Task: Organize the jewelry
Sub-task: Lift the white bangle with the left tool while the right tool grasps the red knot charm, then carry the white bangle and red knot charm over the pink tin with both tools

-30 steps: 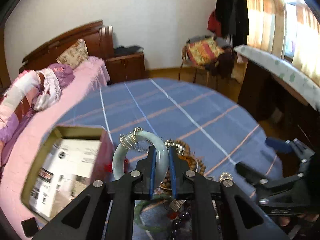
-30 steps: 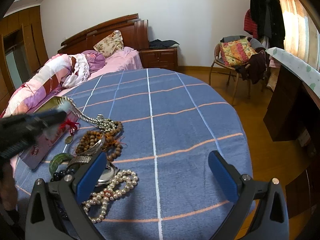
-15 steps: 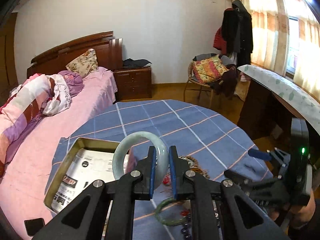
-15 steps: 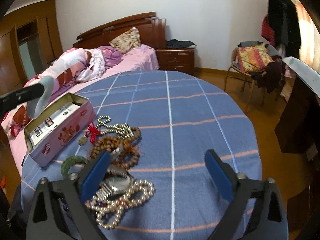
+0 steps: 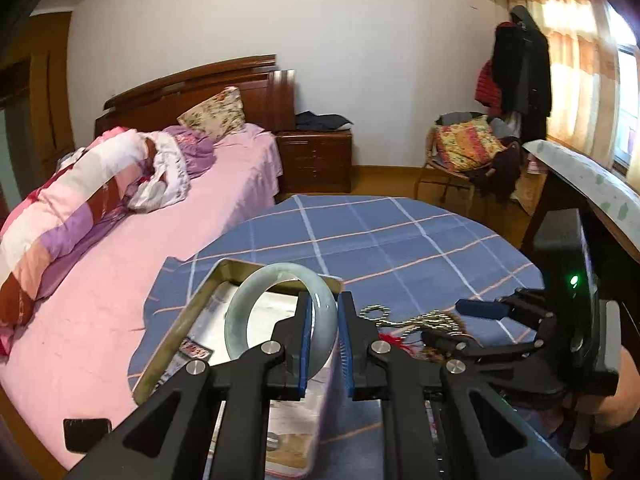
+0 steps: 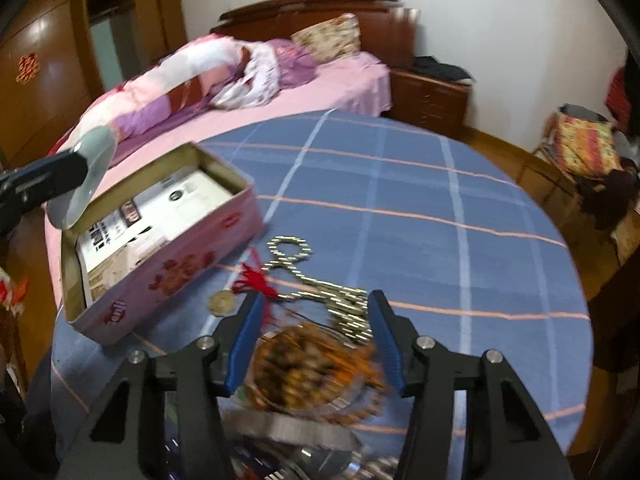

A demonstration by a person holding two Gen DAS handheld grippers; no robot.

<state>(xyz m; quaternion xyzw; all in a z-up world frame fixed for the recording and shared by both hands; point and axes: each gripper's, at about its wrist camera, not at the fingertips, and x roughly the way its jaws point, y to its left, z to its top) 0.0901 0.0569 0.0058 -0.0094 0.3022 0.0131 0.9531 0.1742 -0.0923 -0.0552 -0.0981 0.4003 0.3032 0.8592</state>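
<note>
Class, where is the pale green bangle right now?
The bangle is clamped in the left gripper, held in the air over the open pink tin at the table's left edge; the right wrist view shows it above the tin's left end.

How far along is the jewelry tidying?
Early, it seems. The pink tin holds only printed paper, no jewelry visible. In hand: the left tool grips a pale jade bangle above the tin. Left: the wooden beads, gold chain and coin charm lie on the table, under the right tool.

We see a round blue-checked table (image 6: pixel 400 184); the pink tin (image 6: pixel 168 264) sits on it, a jewelry heap (image 6: pixel 320 344) just beside the tin.
</note>
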